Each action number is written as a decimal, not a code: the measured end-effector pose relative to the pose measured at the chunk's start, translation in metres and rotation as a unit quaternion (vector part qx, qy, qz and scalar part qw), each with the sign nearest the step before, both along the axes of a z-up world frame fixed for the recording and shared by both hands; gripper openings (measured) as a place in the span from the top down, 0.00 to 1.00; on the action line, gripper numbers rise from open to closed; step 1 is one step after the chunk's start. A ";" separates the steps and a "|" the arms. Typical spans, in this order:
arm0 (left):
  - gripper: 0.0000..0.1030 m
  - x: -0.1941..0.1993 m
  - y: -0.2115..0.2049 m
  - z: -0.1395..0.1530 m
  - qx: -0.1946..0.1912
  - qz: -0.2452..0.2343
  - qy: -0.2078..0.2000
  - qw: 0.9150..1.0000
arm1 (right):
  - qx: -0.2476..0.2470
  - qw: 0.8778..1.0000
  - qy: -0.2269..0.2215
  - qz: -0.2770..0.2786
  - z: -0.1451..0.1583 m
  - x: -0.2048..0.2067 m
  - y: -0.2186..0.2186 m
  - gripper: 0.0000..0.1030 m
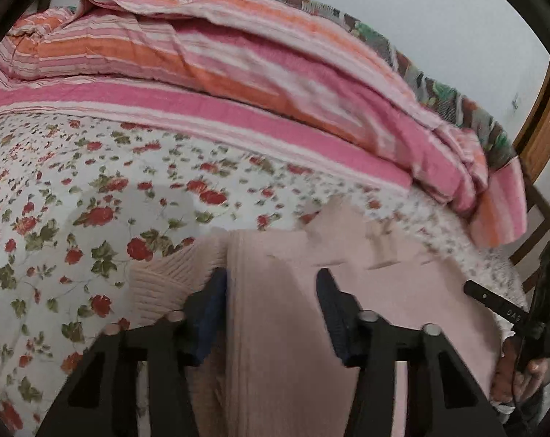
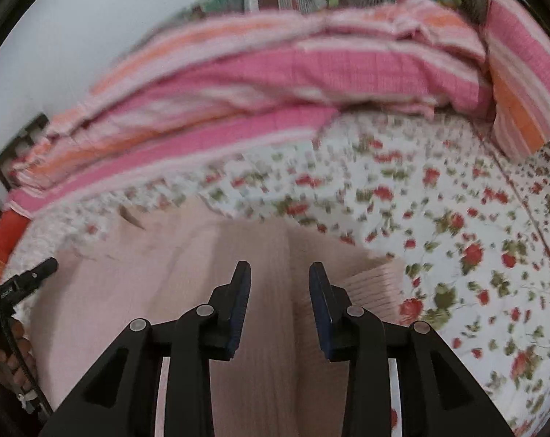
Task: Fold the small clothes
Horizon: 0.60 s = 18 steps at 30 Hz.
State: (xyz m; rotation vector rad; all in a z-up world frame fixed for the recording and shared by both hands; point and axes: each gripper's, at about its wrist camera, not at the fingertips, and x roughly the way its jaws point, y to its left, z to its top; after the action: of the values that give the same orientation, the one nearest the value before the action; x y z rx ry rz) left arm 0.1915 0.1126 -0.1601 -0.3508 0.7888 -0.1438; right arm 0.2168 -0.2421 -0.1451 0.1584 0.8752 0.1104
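Both tongs released over the pale pink ribbed knit sweater (image 1: pixel 275 309) lower middle of frame on the floral bedsheet (image 1: pixel 56 218): left gripper (image 1: pixel 271 280), right gripper (image 2: pixel 279 273) — best pinching matching edges evenly, keeping that fold line straight.

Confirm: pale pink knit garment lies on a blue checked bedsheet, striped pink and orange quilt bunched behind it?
Not quite. The pale pink knit garment lies on a white sheet printed with red roses, as both wrist views show. The striped pink and orange quilt is bunched behind it.

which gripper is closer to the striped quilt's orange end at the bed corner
Right. The right gripper is over the sweater nearer that quilt end; the left gripper sits farther away.
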 end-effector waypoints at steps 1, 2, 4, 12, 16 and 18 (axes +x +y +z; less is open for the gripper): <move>0.78 0.000 0.003 -0.006 -0.011 0.006 -0.002 1.000 | -0.002 1.000 0.009 0.002 -0.010 0.002 0.000 0.69; 0.91 -0.001 0.008 -0.009 -0.025 0.012 -0.005 1.000 | -0.001 1.000 0.011 0.003 -0.016 0.003 -0.002 0.78; 0.94 -0.007 0.024 -0.004 -0.070 0.028 -0.044 0.996 | -0.003 1.000 0.001 0.006 -0.021 0.001 -0.001 0.94; 0.92 0.003 0.021 -0.013 -0.044 0.021 -0.010 0.999 | -0.005 1.000 -0.007 0.002 -0.025 0.004 0.001 0.94; 0.85 -0.003 0.026 -0.005 -0.040 0.022 -0.016 0.999 | -0.008 1.000 -0.011 -0.009 -0.017 -0.001 0.000 0.91; 0.69 -0.008 0.030 0.000 -0.023 0.023 -0.026 0.999 | -0.016 0.999 -0.020 -0.021 -0.007 -0.007 0.002 0.83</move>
State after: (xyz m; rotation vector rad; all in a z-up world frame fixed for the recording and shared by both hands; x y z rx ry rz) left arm 0.1835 0.1426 -0.1603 -0.4071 0.7258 -0.1276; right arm 0.2102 -0.2405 -0.1523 0.1440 0.8339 0.0606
